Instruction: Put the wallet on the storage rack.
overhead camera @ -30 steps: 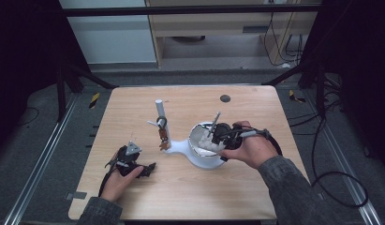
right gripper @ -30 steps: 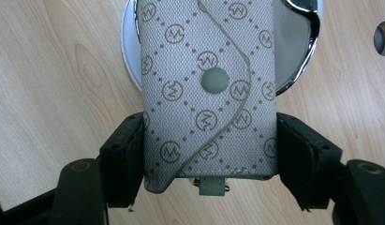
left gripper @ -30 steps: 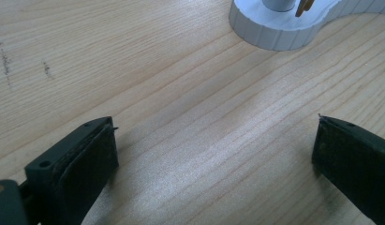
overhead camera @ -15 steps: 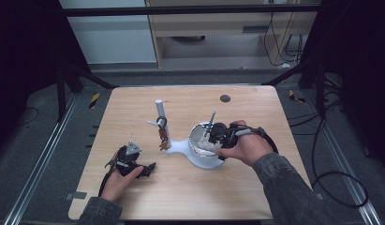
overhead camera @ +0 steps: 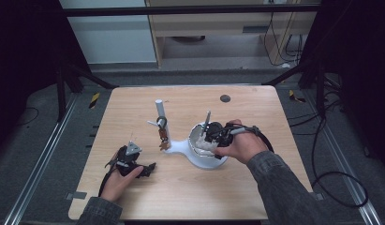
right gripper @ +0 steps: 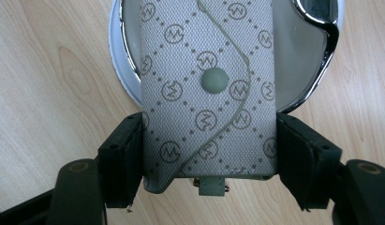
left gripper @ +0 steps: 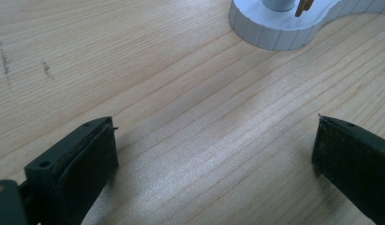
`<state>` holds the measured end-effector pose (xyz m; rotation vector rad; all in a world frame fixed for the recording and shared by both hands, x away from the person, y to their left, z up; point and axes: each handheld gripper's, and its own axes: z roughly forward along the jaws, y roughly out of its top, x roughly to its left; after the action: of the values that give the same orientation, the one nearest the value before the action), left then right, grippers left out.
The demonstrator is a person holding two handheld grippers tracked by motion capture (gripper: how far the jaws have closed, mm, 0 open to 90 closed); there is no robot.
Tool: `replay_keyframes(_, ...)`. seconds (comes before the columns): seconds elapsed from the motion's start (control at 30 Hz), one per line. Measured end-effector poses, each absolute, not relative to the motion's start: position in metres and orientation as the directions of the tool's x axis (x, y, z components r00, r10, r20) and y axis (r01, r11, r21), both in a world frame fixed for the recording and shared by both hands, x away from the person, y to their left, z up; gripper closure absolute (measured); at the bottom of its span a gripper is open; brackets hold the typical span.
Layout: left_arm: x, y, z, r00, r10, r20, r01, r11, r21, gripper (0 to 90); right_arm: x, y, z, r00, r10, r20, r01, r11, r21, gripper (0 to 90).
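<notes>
A grey patterned key pouch (right gripper: 209,89) with a round snap button is clamped at its lower end by my right gripper (right gripper: 209,164), one jaw pressing on each side. It hangs over the round white dish (right gripper: 120,70) of a white stand. In the high view my right gripper (overhead camera: 210,136) is over that dish (overhead camera: 204,161) at the table's middle right. A white post (overhead camera: 159,110) rises from the stand, and a brown key charm (overhead camera: 163,138) hangs from it. My left gripper (overhead camera: 150,167) rests on the table at the front left, its jaws (left gripper: 216,154) wide apart over bare wood.
The wooden table (overhead camera: 255,117) carries a small dark round disc (overhead camera: 225,98) near its far edge. The stand's ribbed white base (left gripper: 274,33) lies just ahead of my left gripper. Dark floor and metal rails surround the table.
My right hand has shifted slightly left over the dish with the pouch still gripped. The left hand has stayed where it was.
</notes>
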<state>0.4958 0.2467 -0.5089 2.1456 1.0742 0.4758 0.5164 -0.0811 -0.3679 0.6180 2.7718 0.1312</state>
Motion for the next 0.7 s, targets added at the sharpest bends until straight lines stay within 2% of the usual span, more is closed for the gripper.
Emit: replay_keyframes(0.7,0.4957,0.2467,-0.5089,0.593,0.805,0.019,0.556,-0.427,0.713,0.0,0.5259,-0.0725,-0.377,-0.865,0.427,-0.266,0.406,0.904,0.132,30.5)
